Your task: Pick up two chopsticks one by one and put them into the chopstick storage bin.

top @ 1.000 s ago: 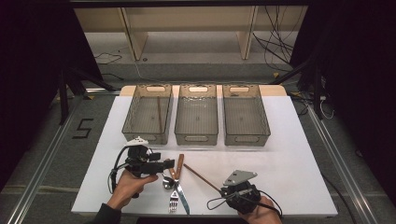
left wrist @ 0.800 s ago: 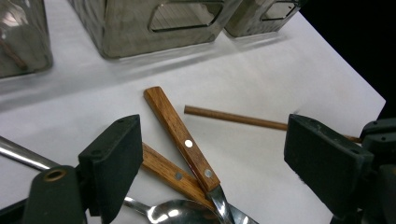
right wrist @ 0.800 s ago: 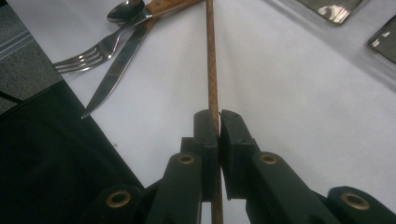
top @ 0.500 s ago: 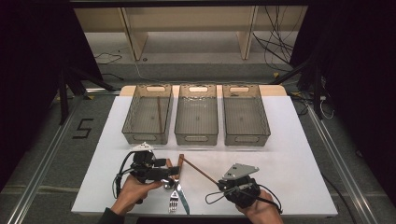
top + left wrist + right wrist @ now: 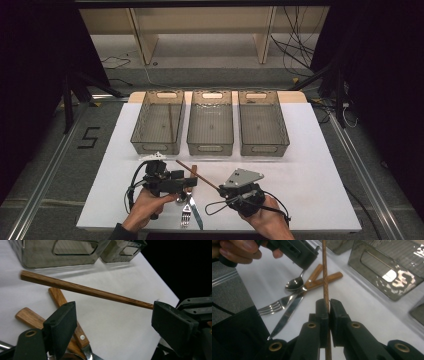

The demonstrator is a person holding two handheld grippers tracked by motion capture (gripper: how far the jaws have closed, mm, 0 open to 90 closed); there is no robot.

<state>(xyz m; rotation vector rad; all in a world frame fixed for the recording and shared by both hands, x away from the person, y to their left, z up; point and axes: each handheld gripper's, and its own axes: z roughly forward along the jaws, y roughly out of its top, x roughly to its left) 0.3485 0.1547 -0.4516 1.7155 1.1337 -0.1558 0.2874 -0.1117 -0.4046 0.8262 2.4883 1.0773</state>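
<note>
Item: wooden chopstick (image 5: 325,277), clamped between the closed jaws of the right gripper (image 5: 329,312), lifted clear of the white table (image 5: 310,165); left gripper (image 5: 112,322) jaws wide apart, holding nothing, over the spoon (image 5: 294,284), fork (image 5: 274,305) and knife (image 5: 287,316); step: sorting in progress; next, likely: carry to the left bin (image 5: 159,121), where another stick lies.

You've got a white desk (image 5: 320,150) on a grey floor (image 5: 45,165) with a black "5" marking (image 5: 89,137). Pale wooden shelving (image 5: 200,30) sits behind; cables (image 5: 295,50) trail there. Dark curtains either side.
</note>
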